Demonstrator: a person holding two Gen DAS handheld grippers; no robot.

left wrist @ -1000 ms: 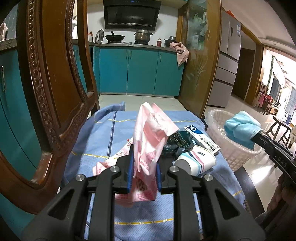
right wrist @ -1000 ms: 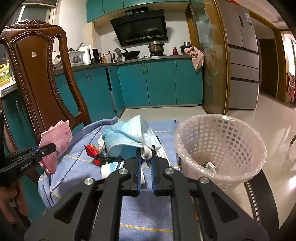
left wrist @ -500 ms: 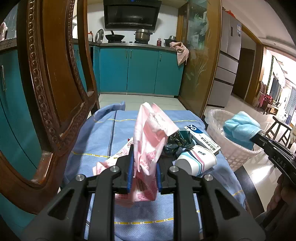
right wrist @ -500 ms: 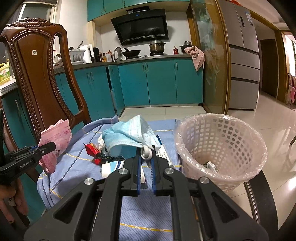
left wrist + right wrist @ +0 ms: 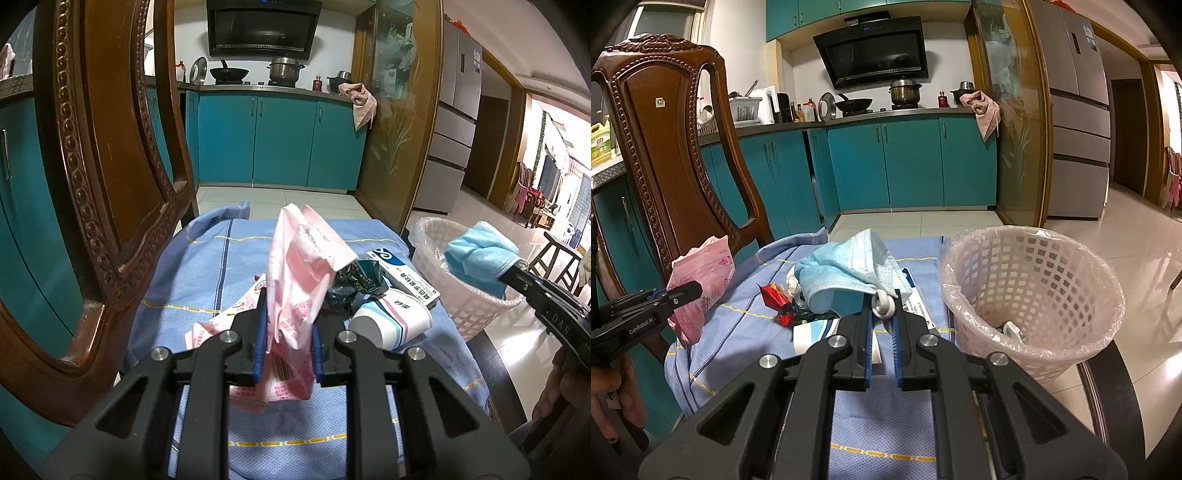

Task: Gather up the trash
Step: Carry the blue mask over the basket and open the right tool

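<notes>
left wrist view first: the left gripper (image 5: pixel 287 341) is clamped on a crumpled pink wrapper (image 5: pixel 301 280), its blue pads pressing the packet from both sides so it stands up above the blue cloth (image 5: pixel 207 269) that covers the table. a second pink wrapper (image 5: pixel 225 317) lies flat on the cloth just behind the jaws. close to the right lie a tipped paper cup (image 5: pixel 391 323), a dark crinkled packet (image 5: pixel 354 277) and a white and blue box (image 5: pixel 404 277), all bunched together. a carved wooden chair (image 5: pixel 92 184) fills the left side. from the right wrist view, the right gripper (image 5: pixel 882 314) is pinched tight on the knotted ear loop of a light blue face mask (image 5: pixel 849 269), which bunches up over the little heap of rubbish; a red wrapper (image 5: pixel 775 297) sits at the heap's left edge. the white lattice basket (image 5: pixel 1030 295), lined with a thin pinkish bag, stands just to the right of the mask at the table's edge, with a few scraps showing at its bottom. the mask is beside the basket's rim, not over it.
</notes>
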